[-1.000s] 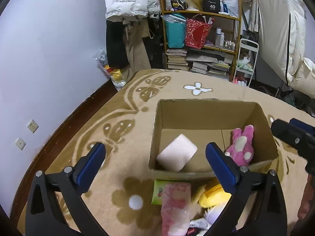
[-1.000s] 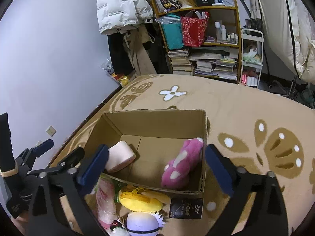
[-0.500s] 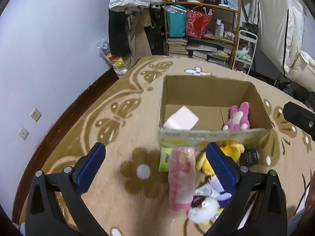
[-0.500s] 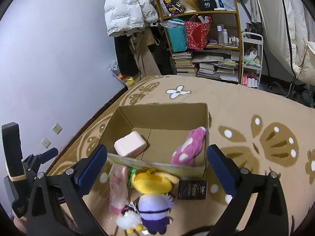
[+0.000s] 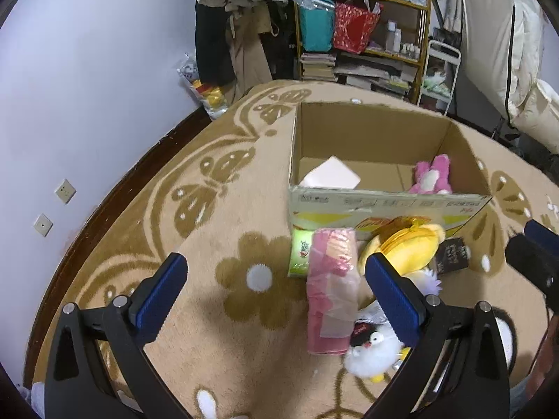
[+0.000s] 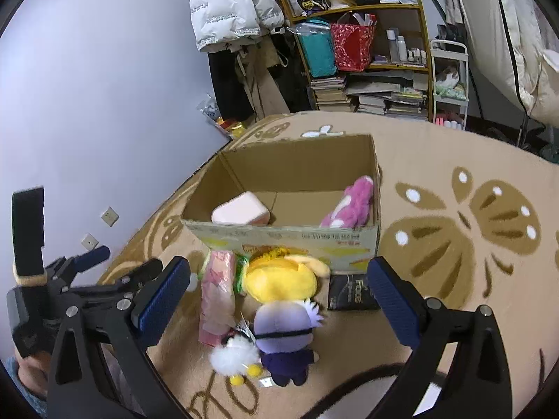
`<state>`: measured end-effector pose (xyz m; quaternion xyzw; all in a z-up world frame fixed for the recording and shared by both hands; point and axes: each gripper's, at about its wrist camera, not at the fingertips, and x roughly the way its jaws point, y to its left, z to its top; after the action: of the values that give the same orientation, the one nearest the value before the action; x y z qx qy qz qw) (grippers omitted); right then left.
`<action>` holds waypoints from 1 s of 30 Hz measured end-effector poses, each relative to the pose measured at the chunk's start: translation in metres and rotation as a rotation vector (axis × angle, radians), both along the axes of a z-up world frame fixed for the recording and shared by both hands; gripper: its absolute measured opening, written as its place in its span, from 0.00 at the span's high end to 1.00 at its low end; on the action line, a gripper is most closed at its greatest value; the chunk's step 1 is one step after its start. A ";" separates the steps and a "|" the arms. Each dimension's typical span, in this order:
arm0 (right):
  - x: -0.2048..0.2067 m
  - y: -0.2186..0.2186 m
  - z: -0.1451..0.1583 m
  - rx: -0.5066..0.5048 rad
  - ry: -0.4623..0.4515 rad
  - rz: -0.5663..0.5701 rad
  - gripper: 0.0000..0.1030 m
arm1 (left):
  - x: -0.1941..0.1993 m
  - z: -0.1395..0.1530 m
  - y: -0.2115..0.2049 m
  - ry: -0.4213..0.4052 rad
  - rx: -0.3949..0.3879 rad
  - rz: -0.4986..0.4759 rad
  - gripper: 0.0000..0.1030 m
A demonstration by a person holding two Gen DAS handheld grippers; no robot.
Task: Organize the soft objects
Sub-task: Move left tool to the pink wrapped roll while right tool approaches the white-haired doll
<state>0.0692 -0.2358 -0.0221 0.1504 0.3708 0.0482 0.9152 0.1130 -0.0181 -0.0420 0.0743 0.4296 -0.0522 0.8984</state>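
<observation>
Both grippers, left gripper (image 5: pixel 274 284) and right gripper (image 6: pixel 277 291), hover spread, empty.

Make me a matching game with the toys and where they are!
Things:
1. pink plush
2. yellow plush
3. black packet
4. white fluffy toy

Places:
A. on the rug, nearest the camera
B. inside the cardboard box
C. on the rug, right of the yellow plush
D. against the front of the box

Pairs: 1-B, 2-D, 3-C, 4-A
</observation>
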 end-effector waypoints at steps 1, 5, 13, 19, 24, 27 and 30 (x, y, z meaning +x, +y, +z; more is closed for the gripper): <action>-0.002 -0.001 -0.005 0.002 0.001 -0.001 0.00 | 0.001 -0.003 0.001 0.009 -0.002 0.004 0.02; -0.007 0.001 -0.023 0.001 0.030 0.013 0.00 | 0.009 -0.015 0.001 0.042 0.003 0.026 0.02; -0.004 -0.002 -0.056 0.027 0.097 0.008 0.00 | 0.019 -0.036 -0.004 0.096 0.019 0.010 0.02; 0.002 -0.002 -0.073 0.037 0.128 0.010 0.00 | 0.025 -0.048 -0.005 0.143 0.002 0.009 0.02; 0.008 -0.002 -0.086 0.039 0.159 0.009 0.00 | 0.028 -0.056 -0.011 0.164 0.007 0.003 0.02; 0.012 -0.002 -0.094 0.035 0.179 0.008 0.00 | 0.031 -0.061 -0.011 0.178 0.005 0.006 0.02; 0.016 -0.001 -0.099 0.033 0.192 0.011 0.00 | 0.033 -0.066 -0.013 0.196 -0.002 0.008 0.02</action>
<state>0.0855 -0.2364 -0.1216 0.1672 0.4566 0.0445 0.8727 0.1462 -0.0310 -0.1082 0.0663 0.5156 -0.0561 0.8524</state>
